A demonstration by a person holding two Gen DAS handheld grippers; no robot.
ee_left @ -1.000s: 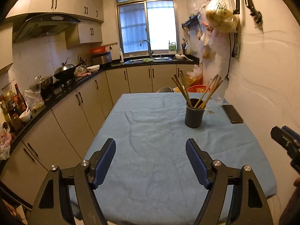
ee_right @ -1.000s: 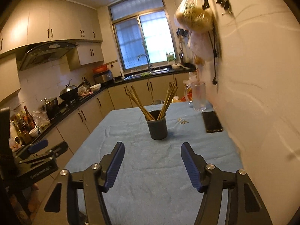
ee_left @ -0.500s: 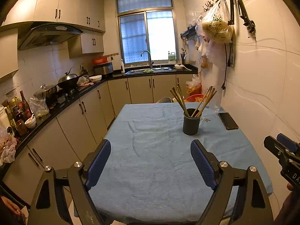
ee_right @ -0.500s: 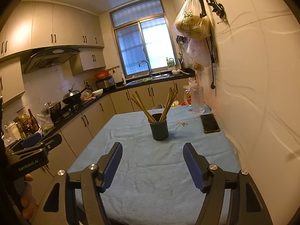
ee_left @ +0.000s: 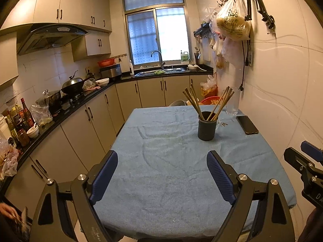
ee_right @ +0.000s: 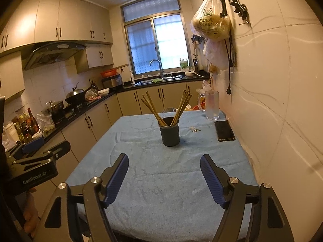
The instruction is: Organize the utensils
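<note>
A dark cup [ee_left: 207, 129] [ee_right: 170, 134] stands upright on the blue-clothed table [ee_left: 161, 133], toward its far right. Several wooden chopsticks [ee_left: 193, 100] [ee_right: 181, 104] stand in it, fanned into two bunches. My left gripper [ee_left: 161, 157] hovers over the near part of the table, well short of the cup. Its jaws are opening, with nothing between them. My right gripper [ee_right: 164, 158] hangs over the near table, the cup straight ahead and apart from it. Its jaws are opening and hold nothing.
A black phone [ee_right: 224, 130] lies beside the wall at the right, with a glass mug [ee_right: 212, 105] behind it. Small bits [ee_right: 194, 130] lie between cup and phone. A cluttered counter [ee_left: 66, 109] runs along the left. Bags [ee_left: 232, 24] hang on the wall.
Both grippers' jaws have spread wider. The right gripper has drawn back a little from the cup. The cup and chopsticks have not moved.
</note>
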